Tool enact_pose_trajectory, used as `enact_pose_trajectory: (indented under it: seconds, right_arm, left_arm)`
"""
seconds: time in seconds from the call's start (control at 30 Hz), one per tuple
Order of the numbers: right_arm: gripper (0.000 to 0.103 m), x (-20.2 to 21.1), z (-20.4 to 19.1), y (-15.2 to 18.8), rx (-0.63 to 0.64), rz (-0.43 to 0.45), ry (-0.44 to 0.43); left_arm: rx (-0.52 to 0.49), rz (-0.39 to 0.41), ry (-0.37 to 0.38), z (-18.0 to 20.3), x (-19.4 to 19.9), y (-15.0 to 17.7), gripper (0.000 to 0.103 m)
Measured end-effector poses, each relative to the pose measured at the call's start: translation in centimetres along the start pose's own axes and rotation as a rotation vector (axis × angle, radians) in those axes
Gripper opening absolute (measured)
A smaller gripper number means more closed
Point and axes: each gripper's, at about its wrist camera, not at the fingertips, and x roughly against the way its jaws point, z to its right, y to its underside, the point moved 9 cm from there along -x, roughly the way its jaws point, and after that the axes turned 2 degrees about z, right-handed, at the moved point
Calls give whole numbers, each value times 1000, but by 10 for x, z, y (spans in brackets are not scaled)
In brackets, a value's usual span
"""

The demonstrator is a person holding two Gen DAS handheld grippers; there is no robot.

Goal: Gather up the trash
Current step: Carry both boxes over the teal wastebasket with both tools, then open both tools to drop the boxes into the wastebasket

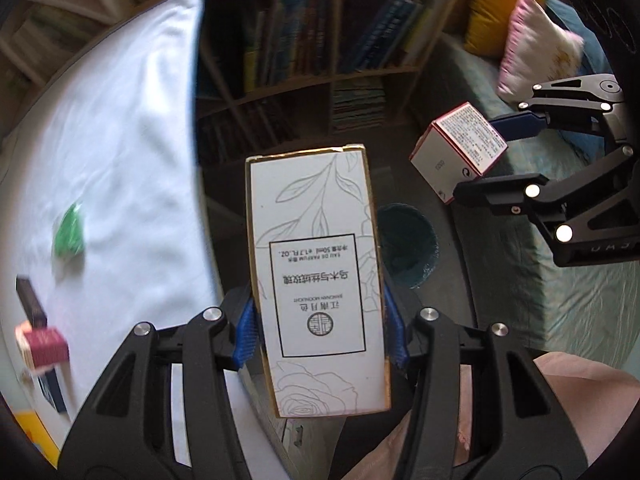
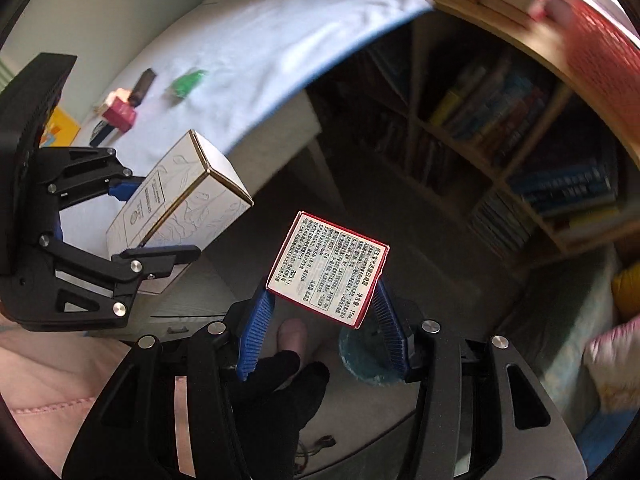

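My left gripper point(image 1: 318, 328) is shut on a tall white perfume box point(image 1: 316, 272) with gold edges, held in the air beside the table; it also shows in the right wrist view point(image 2: 180, 208). My right gripper point(image 2: 324, 320) is shut on a small white box with red edges point(image 2: 328, 268), seen too in the left wrist view point(image 1: 456, 148). A teal trash bin point(image 1: 408, 244) stands on the floor below both boxes; it also shows in the right wrist view point(image 2: 364, 356). On the table lie a green wrapper point(image 1: 70, 232), a maroon box point(image 1: 42, 346) and a dark box point(image 1: 30, 296).
The table with a white cloth point(image 1: 132, 140) is at the left. A wooden bookshelf point(image 1: 320, 60) full of books stands behind. A bed point(image 1: 540, 280) with yellow and pink pillows is at the right. My pink-clad leg point(image 1: 560, 400) is below.
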Motion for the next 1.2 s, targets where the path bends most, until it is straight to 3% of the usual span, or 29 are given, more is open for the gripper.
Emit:
enact_pose_trajectory:
  seconds: [0.47, 0.77, 0.83, 0.87, 0.9, 0.93, 1.2]
  right_arm:
    - [51, 21, 70, 103, -314, -14, 66]
    - [51, 29, 85, 139, -417, 1, 72]
    - [54, 31, 87, 144, -432, 9, 71]
    - [54, 32, 89, 145, -436, 14, 71]
    - [63, 34, 91, 145, -444, 26, 70]
    - [74, 34, 92, 145, -451, 34, 67]
    - [74, 38, 99, 146, -471, 44, 65]
  left_arm:
    - [-305, -87, 101, 107, -40, -22, 48]
    - [-424, -111, 111, 148, -44, -18, 49]
    - [-432, -124, 113, 155, -46, -18, 62]
    - [-436, -121, 107, 156, -45, -18, 85]
    - [-441, -108, 102, 157, -43, -18, 91]
    - [-453, -101, 94, 159, -41, -18, 91]
    - [-446, -118, 68, 155, -39, -13, 91]
